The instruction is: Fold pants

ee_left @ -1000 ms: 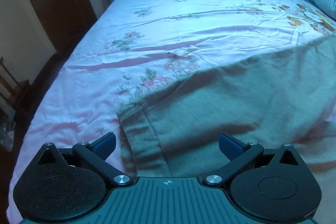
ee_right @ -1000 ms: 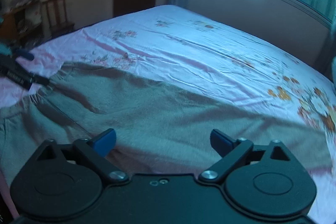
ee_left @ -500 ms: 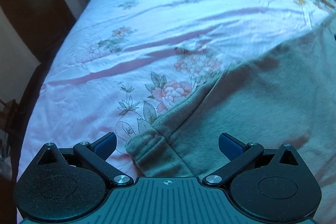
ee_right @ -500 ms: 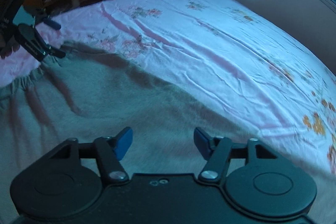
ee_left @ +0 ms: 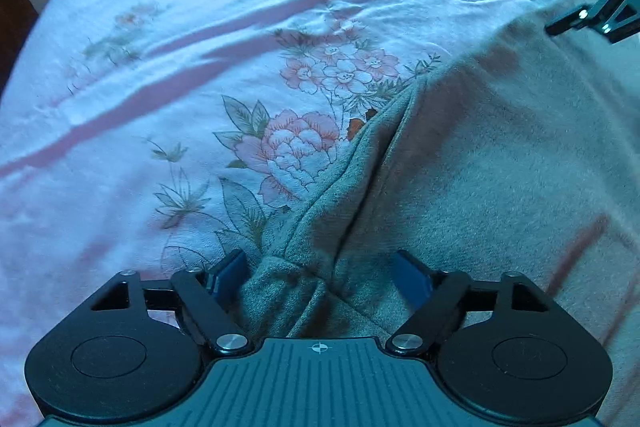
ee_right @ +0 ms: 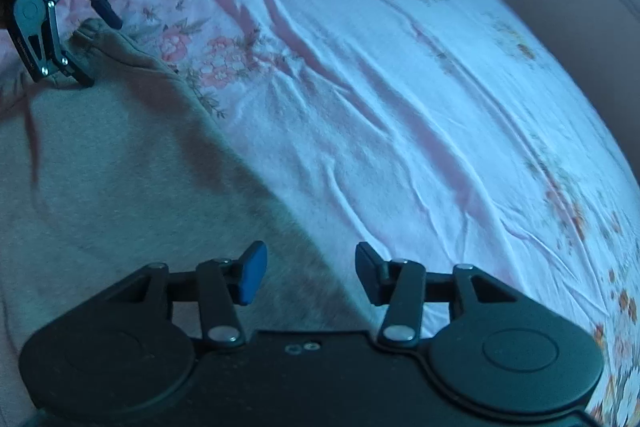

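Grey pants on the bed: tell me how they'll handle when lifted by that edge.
The pants look soft and fleecy, already bunching into folds between the closing jaws of the left gripper, so they will probably drape limply. The napped cloth likely grips well. It may drag on the bedsheet.

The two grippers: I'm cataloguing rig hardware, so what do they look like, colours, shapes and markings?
Both match. The left gripper and the right gripper have black linkage arms on two round black discs, silver pivot screws and blue finger pads. The left's body is ribbed grey-teal with a small white crosshair mark. No cables or sleeves show.
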`<state>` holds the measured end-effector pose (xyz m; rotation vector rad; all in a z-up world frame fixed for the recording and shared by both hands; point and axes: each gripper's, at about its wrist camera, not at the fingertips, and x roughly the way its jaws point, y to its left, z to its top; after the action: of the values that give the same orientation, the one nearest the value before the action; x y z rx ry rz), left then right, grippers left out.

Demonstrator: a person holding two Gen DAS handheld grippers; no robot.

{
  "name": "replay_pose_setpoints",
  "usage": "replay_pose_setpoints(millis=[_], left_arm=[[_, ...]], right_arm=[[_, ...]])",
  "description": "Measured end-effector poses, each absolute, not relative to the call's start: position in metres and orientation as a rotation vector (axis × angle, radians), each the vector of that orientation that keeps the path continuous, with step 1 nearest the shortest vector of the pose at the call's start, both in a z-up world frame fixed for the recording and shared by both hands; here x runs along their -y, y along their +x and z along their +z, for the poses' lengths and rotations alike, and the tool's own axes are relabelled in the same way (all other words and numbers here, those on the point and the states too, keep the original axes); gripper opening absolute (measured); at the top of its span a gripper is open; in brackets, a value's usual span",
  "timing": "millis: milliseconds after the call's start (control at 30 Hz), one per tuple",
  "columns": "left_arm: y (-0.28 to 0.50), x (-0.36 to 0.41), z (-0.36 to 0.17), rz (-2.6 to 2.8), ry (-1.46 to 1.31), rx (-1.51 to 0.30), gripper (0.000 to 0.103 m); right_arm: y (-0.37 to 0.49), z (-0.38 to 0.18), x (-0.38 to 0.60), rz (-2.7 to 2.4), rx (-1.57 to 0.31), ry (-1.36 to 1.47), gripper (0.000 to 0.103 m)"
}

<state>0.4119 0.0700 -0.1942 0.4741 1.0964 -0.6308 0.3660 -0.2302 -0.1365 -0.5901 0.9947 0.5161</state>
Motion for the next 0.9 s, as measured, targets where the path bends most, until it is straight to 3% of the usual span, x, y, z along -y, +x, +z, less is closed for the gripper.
replay_pose_setpoints(millis=[67,200,333,467,500,533,567,700,900], left_arm=[[0.414,-0.074,-0.196,-0.649,0.441,-1.108,0.070],[0.414,-0.081,-0.192,-0.647,0.397,-1.101,0.042],[0.403,-0.081,-0.185,-0.634,0.421,-1.049,0.029],[0.392,-0.078,-0.179,-0.611,0.445,-1.008,0.024],[0.389,-0.077,-0.177,-0.601,0.451,-0.998,0.023],[0.387,-0.076,-0.176,-0.589,0.458,-0.985,0.023],[0.383,-0.075,-0.174,-0.574,0.469,-0.973,0.022],[0.363,-0.066,-0.165,-0.487,0.521,-0.891,0.022],[0.315,-0.069,-0.133,-0.398,0.482,-0.760,0.021]], right_arm=[[0.377,-0.143,0.230,0.547,-1.037,-0.581,0.035],[0.389,-0.149,0.232,0.619,-1.093,-0.530,0.035],[0.394,-0.153,0.231,0.604,-1.115,-0.534,0.032],[0.392,-0.160,0.231,0.617,-1.143,-0.522,0.026],[0.391,-0.162,0.231,0.630,-1.153,-0.516,0.020],[0.388,-0.163,0.229,0.634,-1.157,-0.520,0.007],[0.384,-0.163,0.228,0.624,-1.149,-0.539,0.000],[0.359,-0.155,0.224,0.604,-1.106,-0.584,0.000],[0.294,-0.113,0.218,0.459,-0.869,-0.592,0.000]])
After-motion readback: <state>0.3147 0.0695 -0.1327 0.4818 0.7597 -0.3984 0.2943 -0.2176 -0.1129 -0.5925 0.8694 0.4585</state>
